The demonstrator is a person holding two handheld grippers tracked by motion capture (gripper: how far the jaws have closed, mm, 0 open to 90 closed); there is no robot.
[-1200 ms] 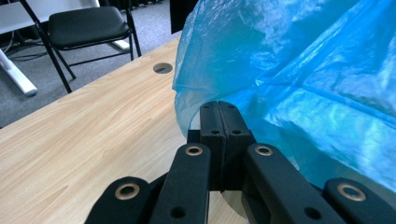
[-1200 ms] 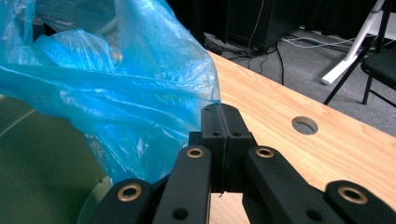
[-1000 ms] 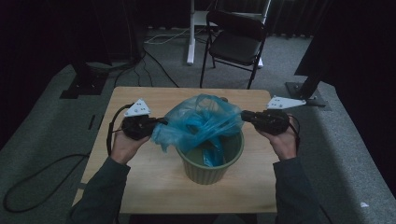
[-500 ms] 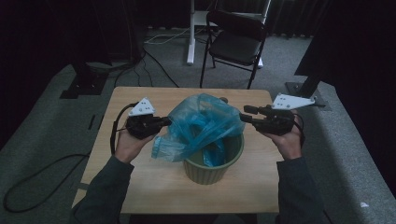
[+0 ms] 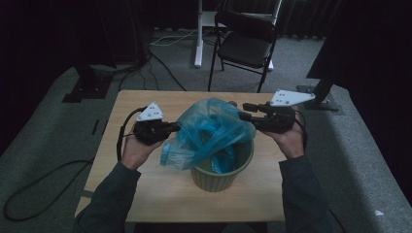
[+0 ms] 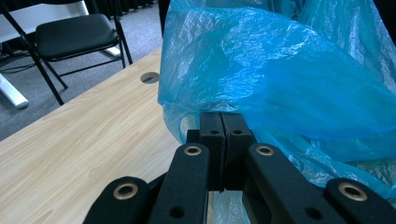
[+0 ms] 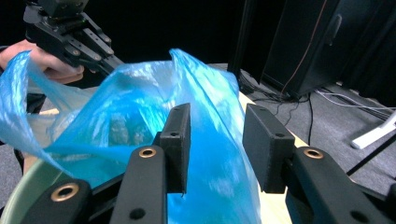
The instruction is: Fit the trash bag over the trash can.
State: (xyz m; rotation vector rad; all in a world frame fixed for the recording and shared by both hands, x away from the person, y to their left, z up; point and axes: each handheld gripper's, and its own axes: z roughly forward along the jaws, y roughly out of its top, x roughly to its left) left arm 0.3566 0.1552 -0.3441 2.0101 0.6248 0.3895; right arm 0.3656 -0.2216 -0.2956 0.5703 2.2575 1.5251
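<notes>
1. Dark room, grey carpet; a black folding chair (image 5: 245,46) stands beyond the pale wood-grain table (image 5: 145,194).
2. Round green bin (image 5: 221,177) stands mid-table.
3. Crinkly translucent blue bag (image 5: 209,128) billows over it.
4. Left gripper (image 5: 172,128) pinches the bag's film; right gripper (image 5: 243,111) gapes, touching it.

We see a light wooden counter (image 5: 145,194) standing on grey carpet (image 5: 43,145) in a dim room. Beyond its far edge stands a black folding chair (image 5: 243,46), with a white post (image 5: 198,34) on its foot just beside it. Black cables (image 5: 160,53) trail over the floor. Dark stands (image 5: 90,77) flank the counter, and the walls behind lie in shadow.
</notes>
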